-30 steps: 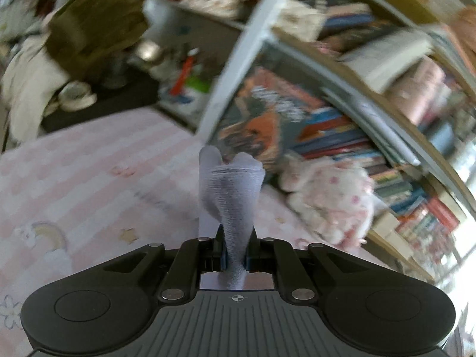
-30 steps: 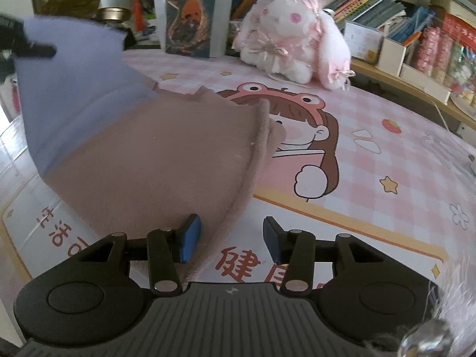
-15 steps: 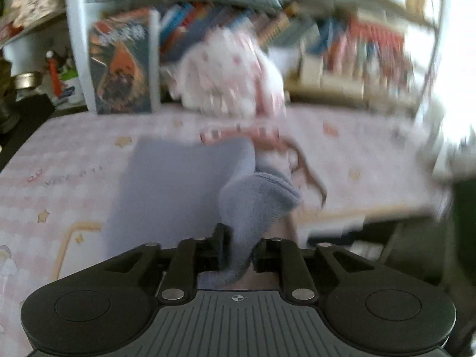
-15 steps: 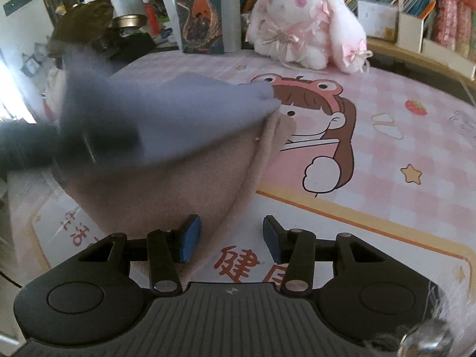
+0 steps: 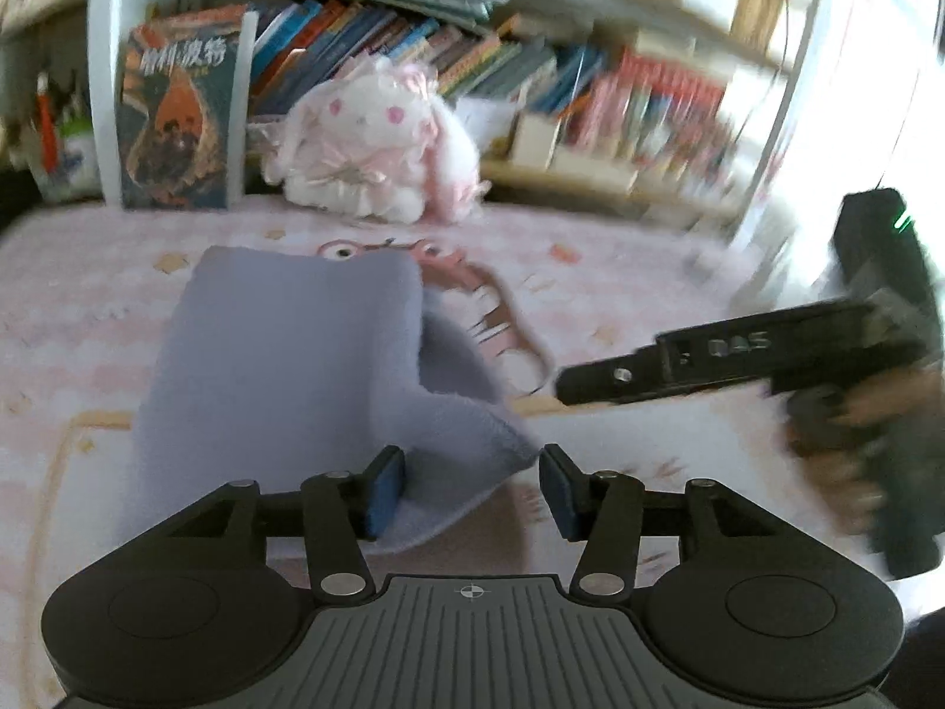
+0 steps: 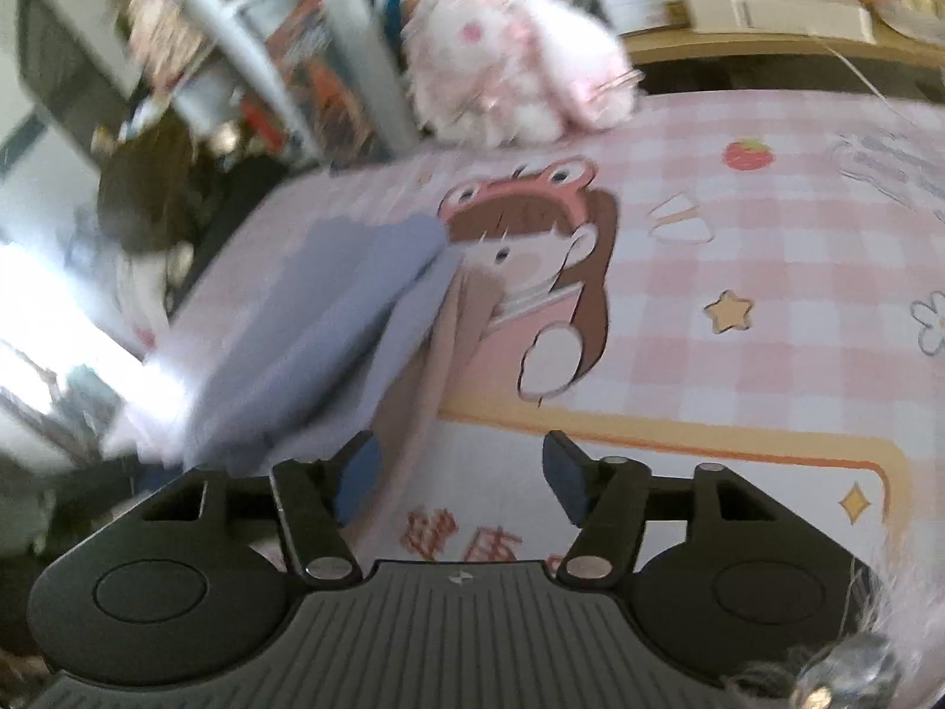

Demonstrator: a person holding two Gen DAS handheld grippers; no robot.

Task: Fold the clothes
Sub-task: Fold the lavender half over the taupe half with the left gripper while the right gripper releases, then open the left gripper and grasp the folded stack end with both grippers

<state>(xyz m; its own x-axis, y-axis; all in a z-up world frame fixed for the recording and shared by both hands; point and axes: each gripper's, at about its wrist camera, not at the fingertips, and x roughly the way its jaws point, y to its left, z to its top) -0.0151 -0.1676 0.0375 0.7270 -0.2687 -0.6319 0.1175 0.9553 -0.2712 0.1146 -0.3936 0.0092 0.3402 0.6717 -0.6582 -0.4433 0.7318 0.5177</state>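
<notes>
A soft garment, lavender-grey on one face [image 5: 283,366] and dusty pink on the other, lies folded over on the pink cartoon mat [image 5: 620,461]. My left gripper [image 5: 469,493] is open, its jaws either side of the garment's raised folded corner without clamping it. My right gripper [image 6: 458,481] is open and empty just right of the garment [image 6: 307,348], whose pink under-layer [image 6: 425,372] shows along its edge. The right gripper also shows from the side in the left wrist view [image 5: 738,360].
A white and pink plush rabbit [image 5: 378,142] sits at the mat's far edge [image 6: 520,53] before a bookshelf [image 5: 531,65]. A dark poster-like book [image 5: 177,124] stands at the left. Both views are motion-blurred.
My left gripper swung the grey corner over and across the garment, laid it down, and opened, letting go. My right gripper stayed open and tilted left.
</notes>
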